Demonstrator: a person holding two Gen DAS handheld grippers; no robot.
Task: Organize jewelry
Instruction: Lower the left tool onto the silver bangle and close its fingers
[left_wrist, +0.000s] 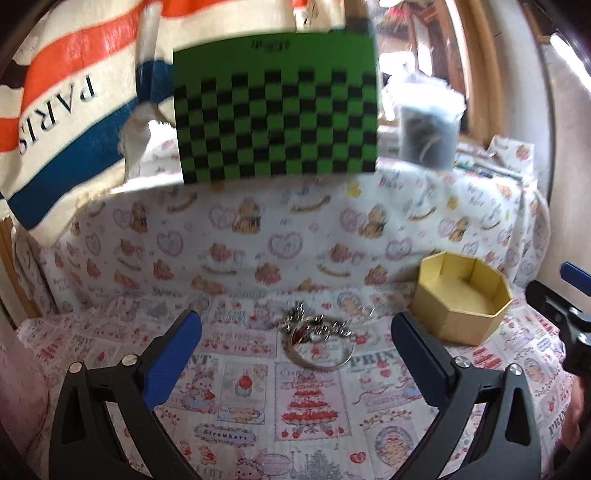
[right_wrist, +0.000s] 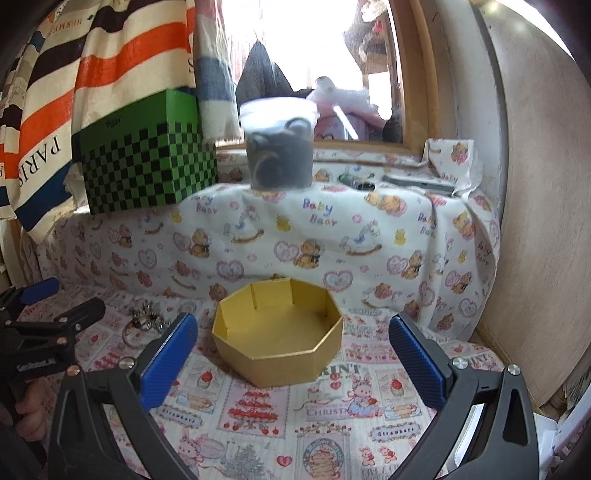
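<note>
Gold box: the octagonal gold cardboard box (right_wrist: 277, 345) stands open on the counter (right_wrist: 332, 424), which is covered in a pink-and-white printed cloth; its floor shows bare, with no jewelry inside.
Jewelry: a small heap of silver-toned jewelry (left_wrist: 317, 332), a bangle with chains and a red-stoned piece tangled on top, lies on the cloth near the box, on its left side and apart from it.
Left hand-held gripper (left_wrist: 295, 354): its blue-padded jaws are spread wide and hold nothing, and the heap sits just ahead, between the two pads.
Right hand-held gripper (right_wrist: 291, 358): jaws likewise wide apart and empty, framing the box without touching it.
Background: a green-and-black checkered box (right_wrist: 147, 162) and a clear plastic tub of dark items (right_wrist: 279, 147) sit on the raised ledge behind, well apart from the work.
Progress: by my judgement nothing is sorted yet; every piece is outside the box.
Remaining: the whole heap has to be picked up and moved into the box, likely piece by piece since the chains look tangled.
</note>
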